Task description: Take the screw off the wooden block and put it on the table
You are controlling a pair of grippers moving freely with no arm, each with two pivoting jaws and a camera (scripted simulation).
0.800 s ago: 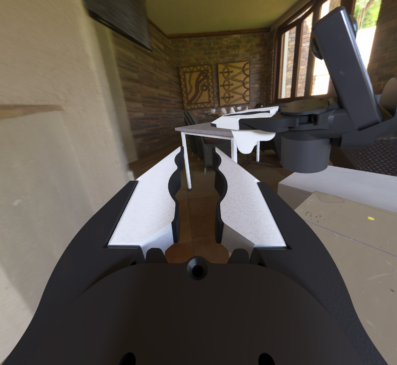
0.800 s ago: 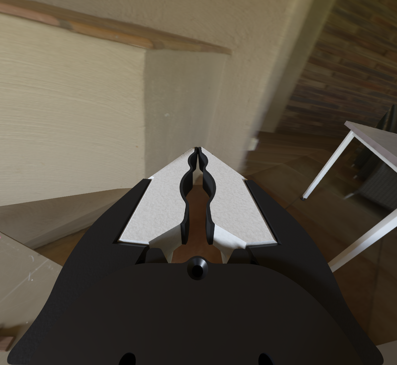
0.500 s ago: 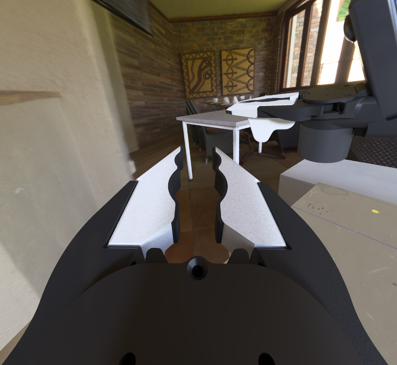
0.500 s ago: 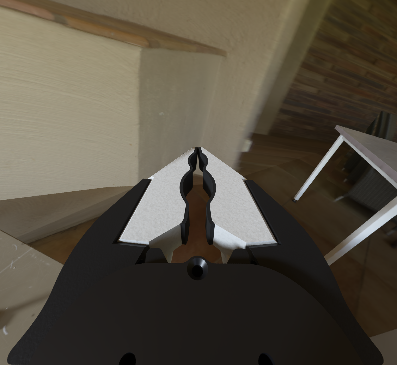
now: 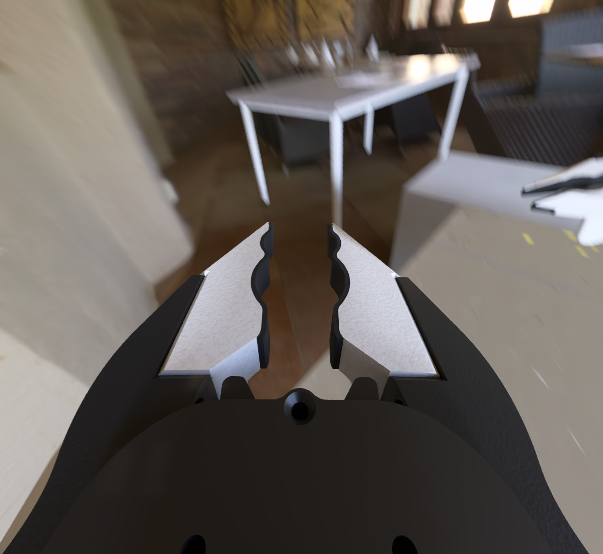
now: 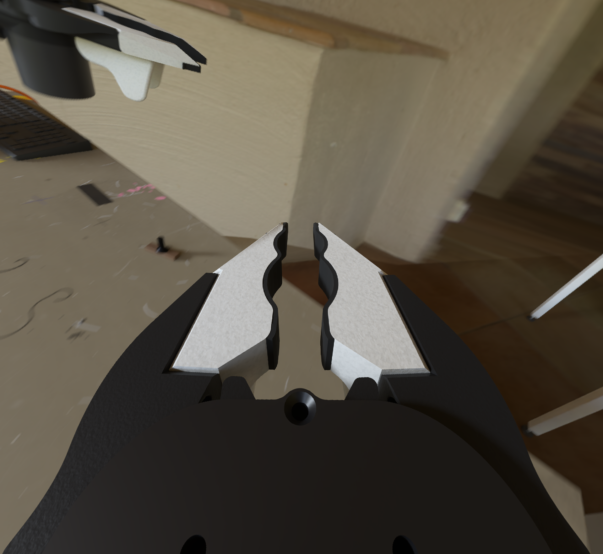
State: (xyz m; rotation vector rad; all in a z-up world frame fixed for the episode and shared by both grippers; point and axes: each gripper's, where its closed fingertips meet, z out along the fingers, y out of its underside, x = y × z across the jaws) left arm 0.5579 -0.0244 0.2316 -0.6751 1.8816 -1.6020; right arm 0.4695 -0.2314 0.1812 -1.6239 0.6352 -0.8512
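Observation:
In the right wrist view a small black screw (image 6: 160, 242) stands upright on a small flat wooden block (image 6: 167, 253) lying on the beige table (image 6: 65, 277). My right gripper (image 6: 300, 228) is open with a narrow gap and empty; the block lies ahead and to the left of its fingertips, apart from them. My left gripper (image 5: 300, 228) is open and empty, pointing past the table's edge toward the floor. The left gripper also shows in the right wrist view (image 6: 130, 49), high above the table. The right gripper's fingers (image 5: 571, 199) show at the right edge of the left wrist view.
A dark keyboard (image 6: 32, 127) lies at the table's far left. A cream wall with a wooden ledge (image 6: 293, 26) stands just behind the table. A white dining table (image 5: 326, 98) stands farther off on the brown floor. A grey box (image 5: 473, 186) sits beside the beige table.
My right gripper has opened from shut and swung so the table, block and screw come into view. My left gripper has tilted downward and its view is blurred by motion.

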